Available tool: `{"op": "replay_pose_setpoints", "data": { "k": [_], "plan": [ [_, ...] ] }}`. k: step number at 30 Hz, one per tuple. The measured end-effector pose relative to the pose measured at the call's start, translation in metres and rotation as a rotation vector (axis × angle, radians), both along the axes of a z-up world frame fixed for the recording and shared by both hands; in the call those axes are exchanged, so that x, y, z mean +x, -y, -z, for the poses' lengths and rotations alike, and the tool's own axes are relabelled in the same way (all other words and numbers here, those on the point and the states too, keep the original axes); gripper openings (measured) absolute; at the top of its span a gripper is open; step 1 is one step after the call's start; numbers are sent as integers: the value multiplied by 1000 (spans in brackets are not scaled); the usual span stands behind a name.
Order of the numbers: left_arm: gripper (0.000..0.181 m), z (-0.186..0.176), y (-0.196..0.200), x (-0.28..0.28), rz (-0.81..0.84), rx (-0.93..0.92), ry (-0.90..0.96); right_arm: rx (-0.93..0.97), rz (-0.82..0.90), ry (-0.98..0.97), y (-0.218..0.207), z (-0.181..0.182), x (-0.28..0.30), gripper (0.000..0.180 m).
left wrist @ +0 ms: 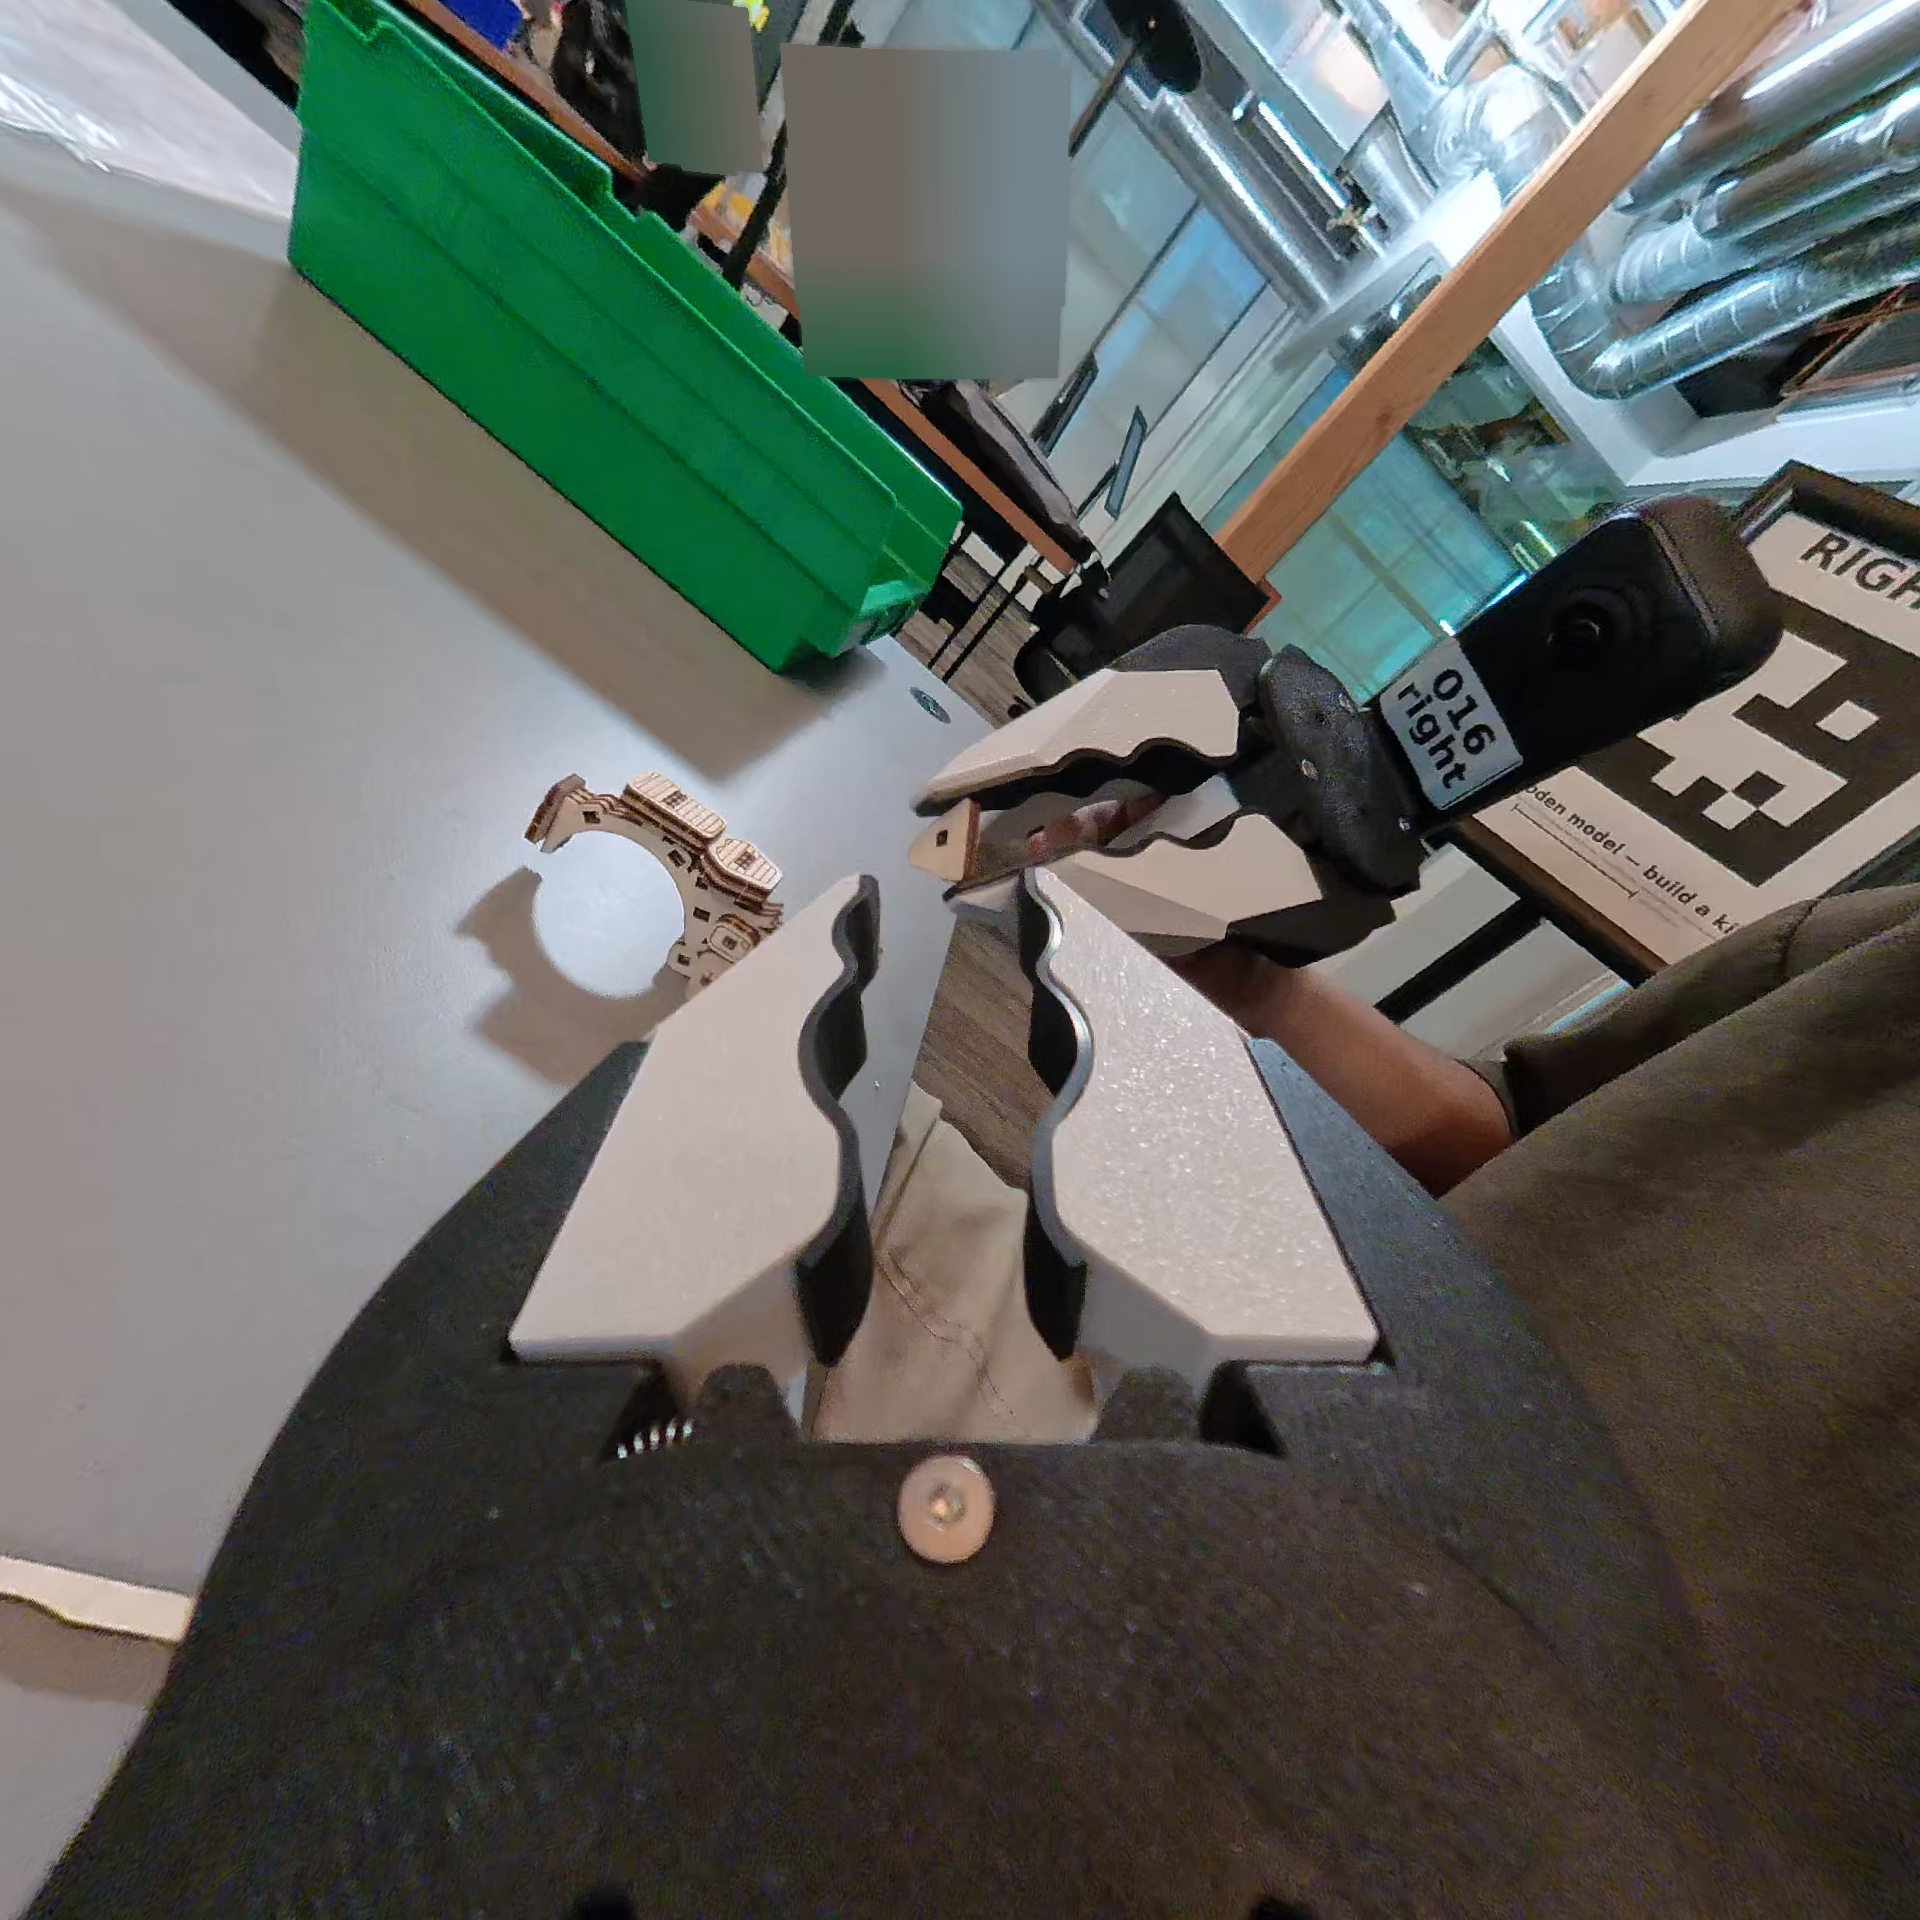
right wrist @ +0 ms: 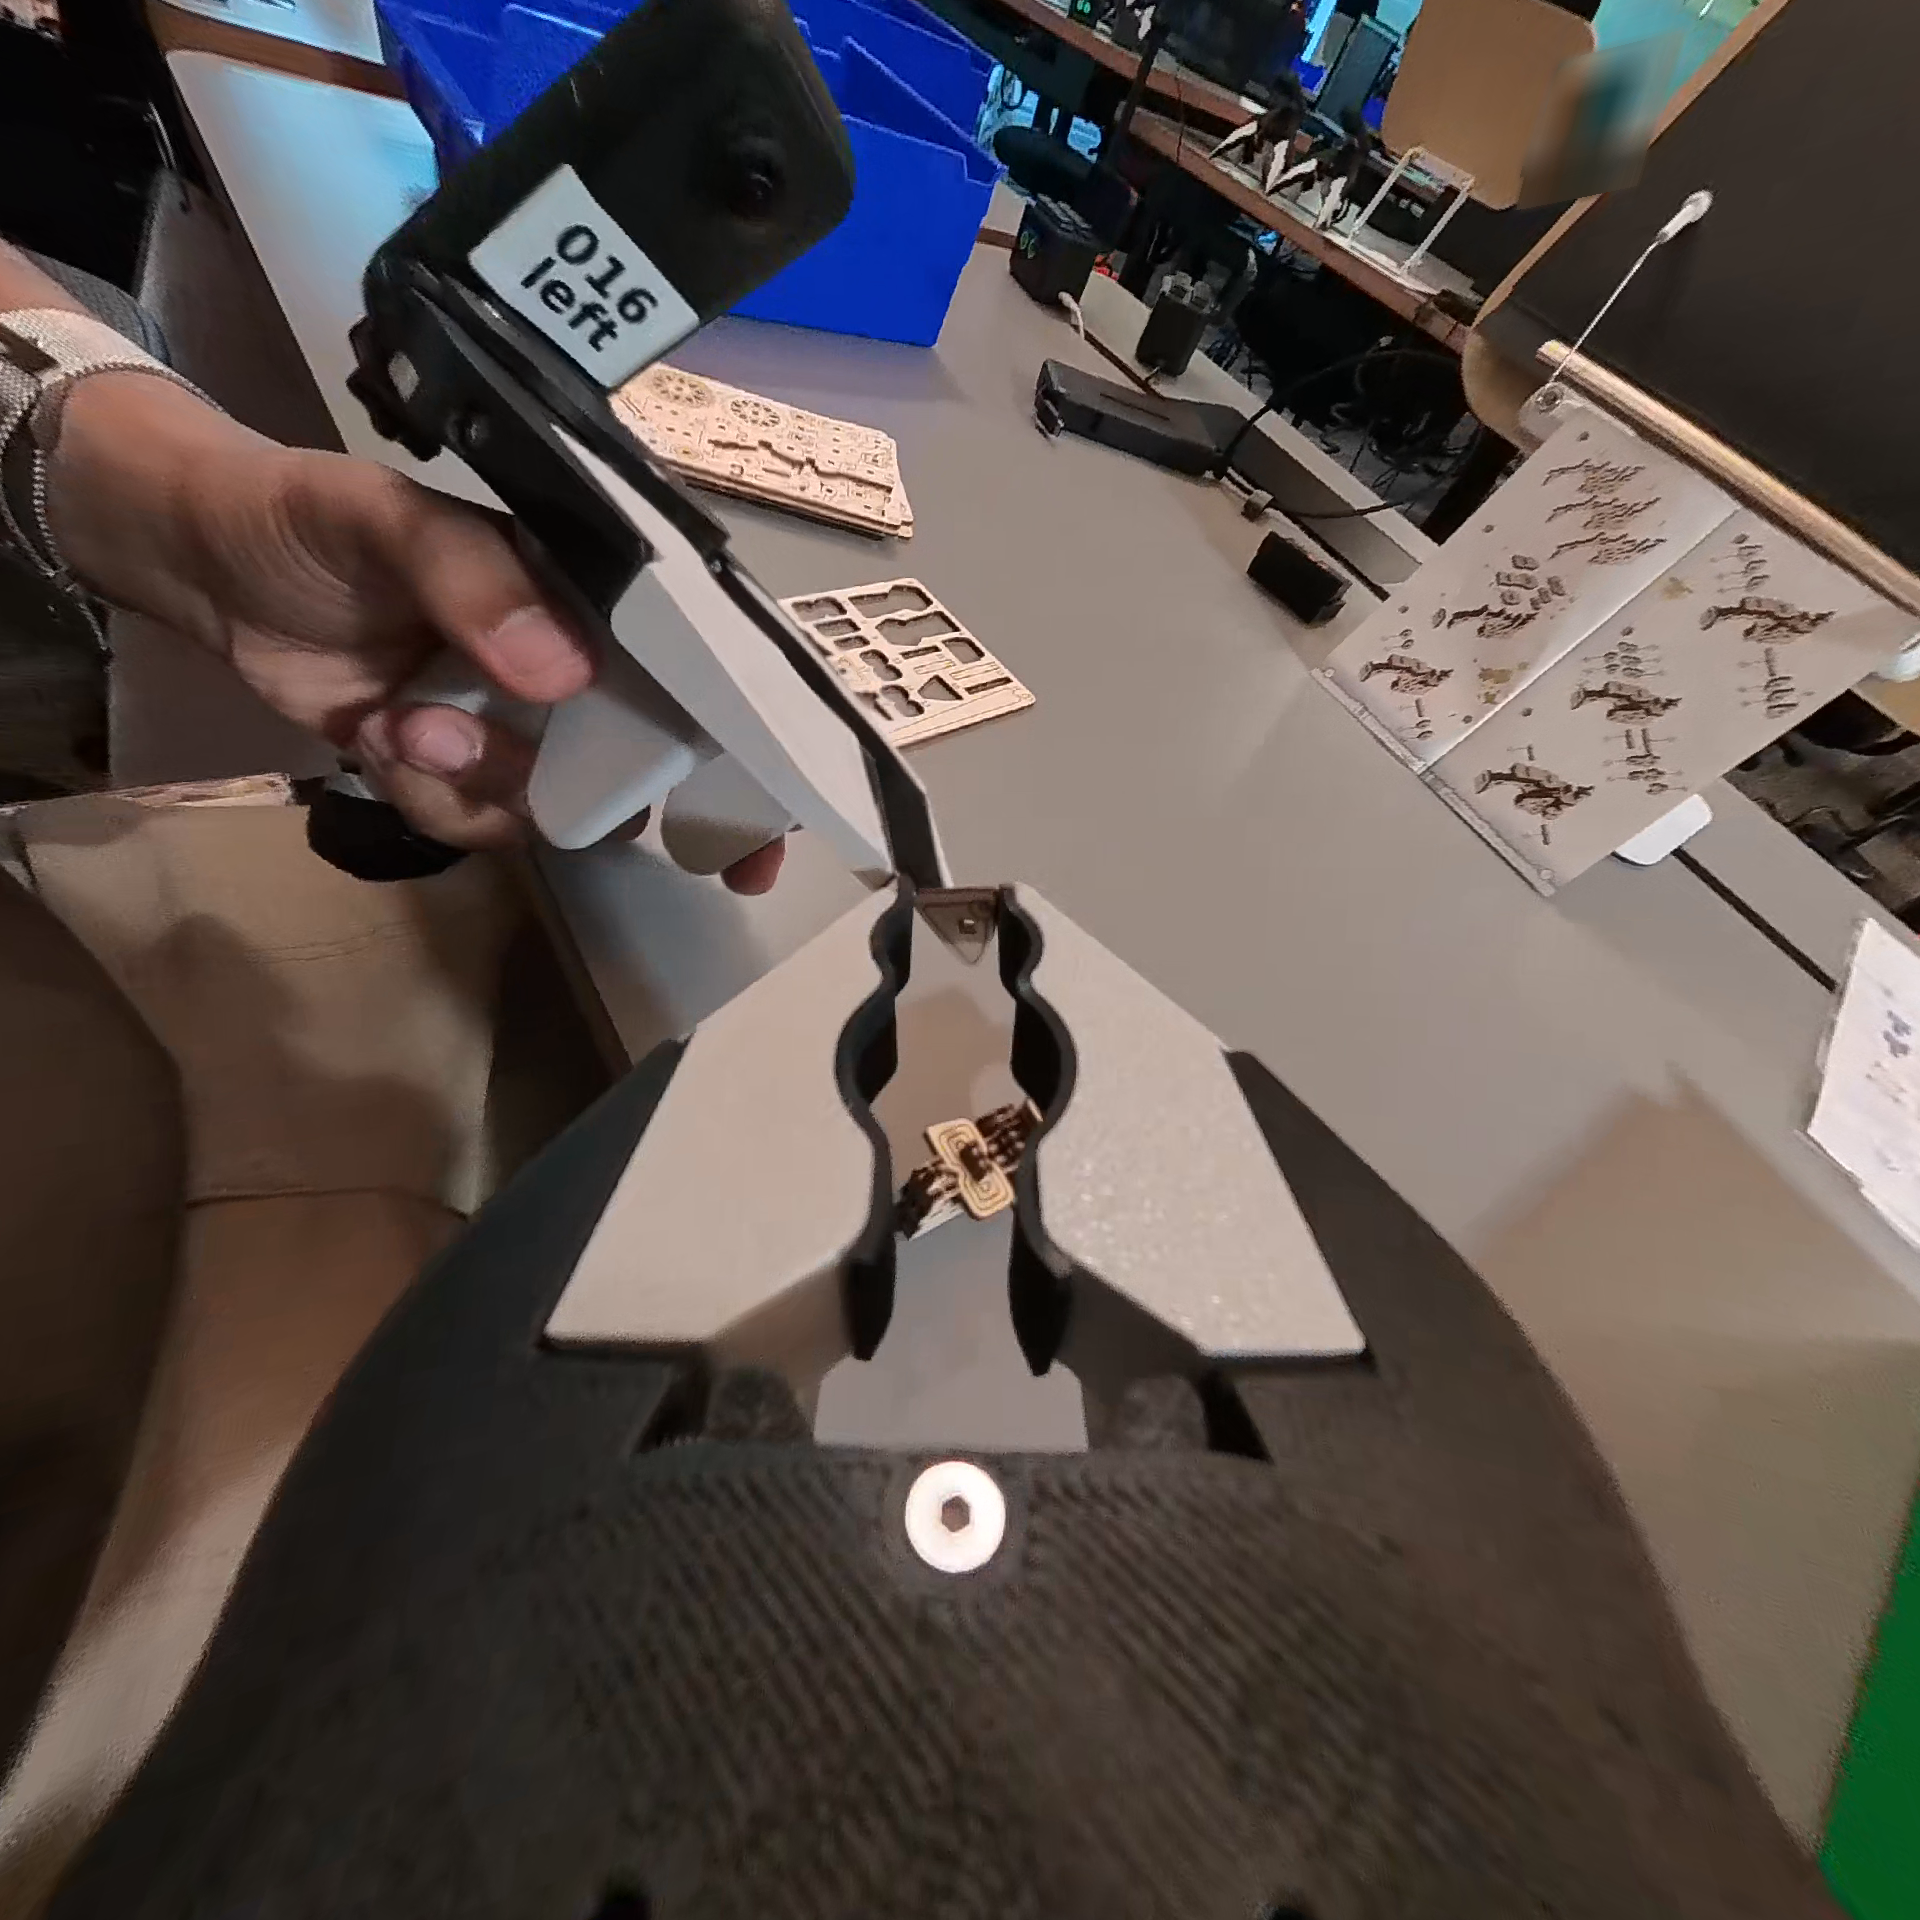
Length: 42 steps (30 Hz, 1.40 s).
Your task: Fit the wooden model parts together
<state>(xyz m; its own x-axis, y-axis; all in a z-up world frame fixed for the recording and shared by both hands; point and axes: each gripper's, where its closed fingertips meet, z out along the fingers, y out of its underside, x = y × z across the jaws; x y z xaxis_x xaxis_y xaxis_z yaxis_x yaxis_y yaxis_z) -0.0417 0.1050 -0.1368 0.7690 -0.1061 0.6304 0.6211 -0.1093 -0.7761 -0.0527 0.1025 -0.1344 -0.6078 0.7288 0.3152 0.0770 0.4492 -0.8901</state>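
Note:
My left gripper (left wrist: 951, 904) is open and empty, held over the grey table's (left wrist: 208, 727) edge. My right gripper (right wrist: 954, 912) is shut on a small wooden part (right wrist: 966, 928). The part's pointed end with a hole sits at the fingertips, and a layered piece (right wrist: 971, 1169) shows deeper between the fingers. In the left wrist view the right gripper (left wrist: 935, 850) and the part's tip (left wrist: 945, 836) are just beyond my left fingertips. A curved wooden sub-assembly (left wrist: 665, 883) stands on the table to the left, apart from both grippers. The left gripper (right wrist: 909, 868) reaches down to the right fingertips.
A green bin (left wrist: 623, 343) stands at the far side of the table and a blue bin (right wrist: 883, 208) at another. Wooden part sheets (right wrist: 769, 447) (right wrist: 914, 655), black devices (right wrist: 1132, 416) and a hanging instruction sheet (right wrist: 1590, 644) lie beyond. A hand (right wrist: 343, 623) holds the left gripper. My left and right fingertips are right by each other.

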Motion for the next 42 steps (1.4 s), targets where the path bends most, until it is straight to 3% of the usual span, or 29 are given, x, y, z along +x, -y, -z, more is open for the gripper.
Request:
{"op": "replay_pose_setpoints", "data": {
  "k": [17, 23, 27, 33, 42],
  "plan": [
    [21, 13, -1, 7, 90, -62, 138, 35, -76, 117, 6, 24, 6, 15],
    [5, 22, -2, 9, 101, -115, 159, 106, -102, 100, 12, 28, 10, 15],
    [0, 23, -2, 5, 79, -119, 171, 147, -80, 90, 10, 32, 7, 15],
    [0, 17, 1, -10, 2, -73, 230, 143, 12, 60, 1, 27, -2, 31],
    [0, 8, 1, -18, -132, -22, 255, 108, 150, 68, 4, 18, -8, 25]
  ]
}}
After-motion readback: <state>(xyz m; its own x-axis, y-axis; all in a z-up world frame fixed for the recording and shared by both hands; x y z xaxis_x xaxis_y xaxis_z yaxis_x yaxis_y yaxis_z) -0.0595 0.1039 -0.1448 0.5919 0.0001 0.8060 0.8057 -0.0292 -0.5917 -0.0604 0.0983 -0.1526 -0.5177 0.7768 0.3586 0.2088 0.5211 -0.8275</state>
